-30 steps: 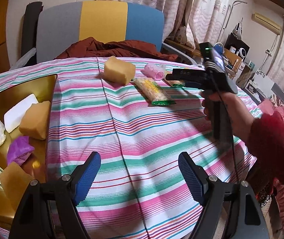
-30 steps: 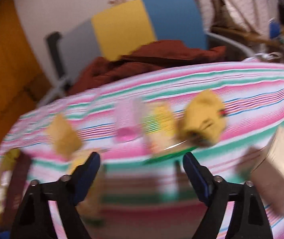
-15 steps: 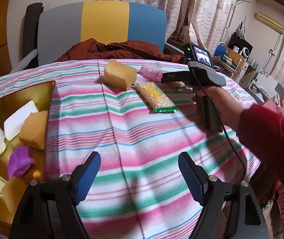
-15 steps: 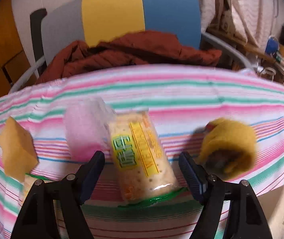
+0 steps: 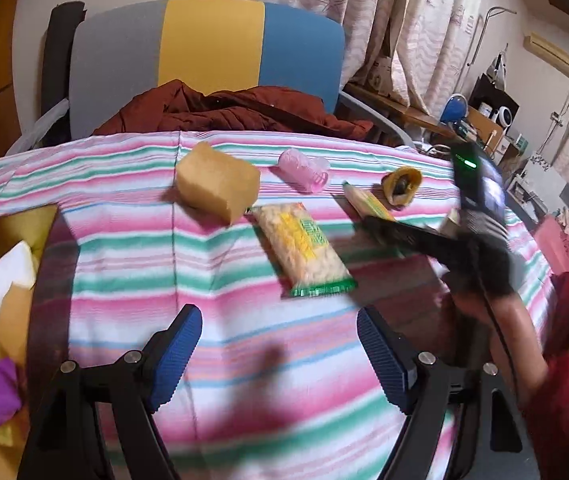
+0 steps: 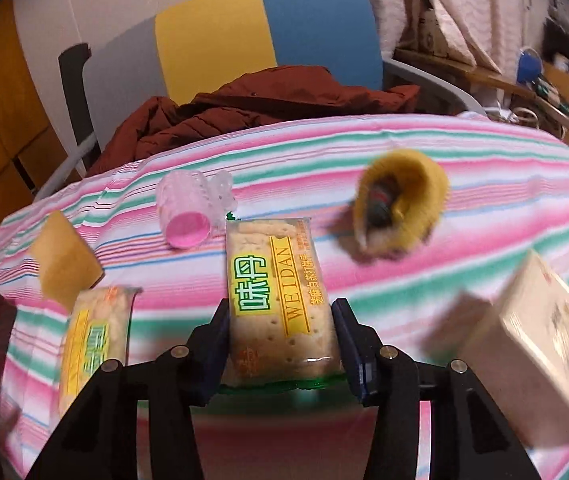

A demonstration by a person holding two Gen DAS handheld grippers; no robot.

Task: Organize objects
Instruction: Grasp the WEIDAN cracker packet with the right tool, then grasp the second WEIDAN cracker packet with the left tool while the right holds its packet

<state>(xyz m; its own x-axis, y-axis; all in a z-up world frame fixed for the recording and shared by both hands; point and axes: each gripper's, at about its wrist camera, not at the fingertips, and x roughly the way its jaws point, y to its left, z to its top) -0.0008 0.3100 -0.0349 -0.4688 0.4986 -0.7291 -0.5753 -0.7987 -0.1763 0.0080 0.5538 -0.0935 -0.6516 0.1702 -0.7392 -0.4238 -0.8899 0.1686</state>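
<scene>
Striped tablecloth, tricolour chair, star-print curtains

Cracker pack between right tongs; roller behind-left, box right, on bench.

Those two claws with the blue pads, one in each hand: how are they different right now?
The right claw has its pads pressed against a WEIDAN cracker packet; the left claw stands wide open with nothing between its pads. The right claw is low among the items on the striped tablecloth; the left claw is over bare cloth, short of them. Both have black arms and ribbed blue pads.
</scene>
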